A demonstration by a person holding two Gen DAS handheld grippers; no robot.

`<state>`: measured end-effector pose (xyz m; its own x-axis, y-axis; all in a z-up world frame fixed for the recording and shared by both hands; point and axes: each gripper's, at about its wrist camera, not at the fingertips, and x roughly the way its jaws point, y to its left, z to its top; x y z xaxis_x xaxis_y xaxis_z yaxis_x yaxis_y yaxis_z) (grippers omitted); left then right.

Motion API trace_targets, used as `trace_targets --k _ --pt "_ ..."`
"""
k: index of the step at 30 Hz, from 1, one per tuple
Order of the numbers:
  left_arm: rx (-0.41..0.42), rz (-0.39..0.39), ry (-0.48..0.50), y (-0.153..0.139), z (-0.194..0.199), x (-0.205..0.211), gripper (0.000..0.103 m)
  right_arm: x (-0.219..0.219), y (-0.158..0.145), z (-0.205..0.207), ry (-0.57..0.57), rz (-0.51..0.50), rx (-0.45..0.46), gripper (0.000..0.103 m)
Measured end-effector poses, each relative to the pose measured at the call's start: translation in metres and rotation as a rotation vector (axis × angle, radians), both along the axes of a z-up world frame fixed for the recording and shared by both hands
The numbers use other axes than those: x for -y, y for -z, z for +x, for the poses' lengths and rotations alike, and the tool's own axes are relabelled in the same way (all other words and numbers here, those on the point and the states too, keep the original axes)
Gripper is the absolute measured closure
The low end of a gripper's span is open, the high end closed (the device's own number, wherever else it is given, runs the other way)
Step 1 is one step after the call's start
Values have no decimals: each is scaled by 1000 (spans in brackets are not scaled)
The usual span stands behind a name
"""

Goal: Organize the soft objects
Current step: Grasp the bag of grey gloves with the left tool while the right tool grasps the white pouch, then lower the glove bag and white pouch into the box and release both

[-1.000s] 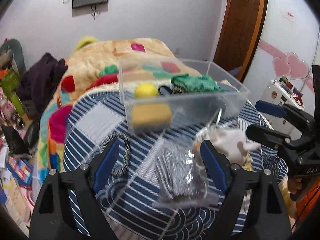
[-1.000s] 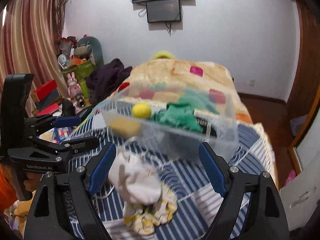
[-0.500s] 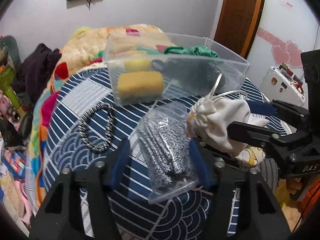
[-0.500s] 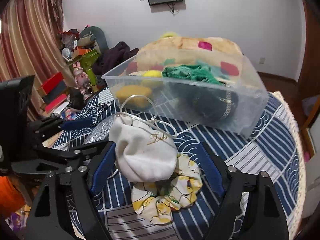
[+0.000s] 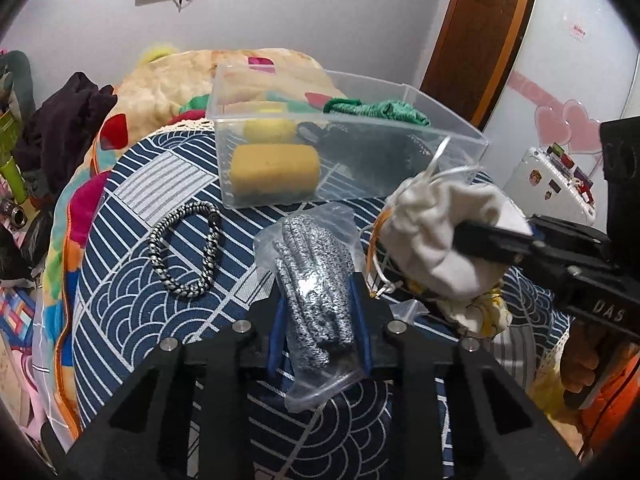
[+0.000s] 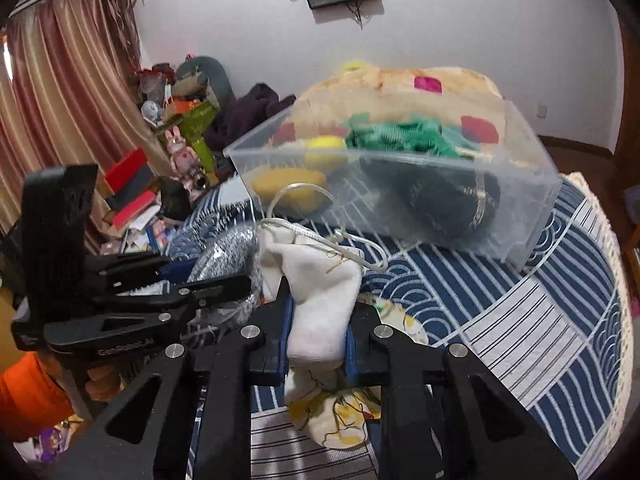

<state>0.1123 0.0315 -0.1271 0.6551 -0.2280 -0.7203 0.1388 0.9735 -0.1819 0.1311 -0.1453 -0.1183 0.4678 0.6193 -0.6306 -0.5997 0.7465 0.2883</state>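
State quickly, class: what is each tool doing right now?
Left tool: shut on the bagged grey gloves.
Right tool: shut on the white drawstring pouch.

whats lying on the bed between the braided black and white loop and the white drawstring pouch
The clear bag of grey knit fabric, which the left gripper is shut on. The left wrist view shows it with the braided loop left and the white pouch right.

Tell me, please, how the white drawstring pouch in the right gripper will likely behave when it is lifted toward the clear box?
The white drawstring pouch is probably soft and floppy: it bulges and creases between the right gripper pads. It looks light, since the pinched cloth hardly sags. Its loose cord loops may dangle and could catch on the clear box rim.
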Motion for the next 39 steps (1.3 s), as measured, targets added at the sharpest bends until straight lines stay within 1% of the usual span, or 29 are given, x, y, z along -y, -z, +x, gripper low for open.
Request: trace_targets --k 6,10,20,24,27,29,33,39 --pt "41 -5 -25 -15 -3 -8 74 9 -23 -11 36 23 92 84" --pt "89 3 -37 -31 -5 -11 74 16 -36 -14 67 38 133 84" --pt "207 11 -49 -69 1 -12 74 37 -71 -5 171 81 238 84" --pt "236 -4 -45 -82 10 -11 74 43 -79 2 207 83 265 84" --pt "239 -38 -39 -91 21 -10 74 48 -86 6 240 91 295 84" --pt "252 -33 -44 -95 30 -8 74 53 -91 10 267 98 313 84" --pt "260 -6 -54 -96 47 -2 74 53 -94 18 298 96 326 84" --pt "242 25 -48 -84 75 11 74 43 -86 31 315 60 315 84"
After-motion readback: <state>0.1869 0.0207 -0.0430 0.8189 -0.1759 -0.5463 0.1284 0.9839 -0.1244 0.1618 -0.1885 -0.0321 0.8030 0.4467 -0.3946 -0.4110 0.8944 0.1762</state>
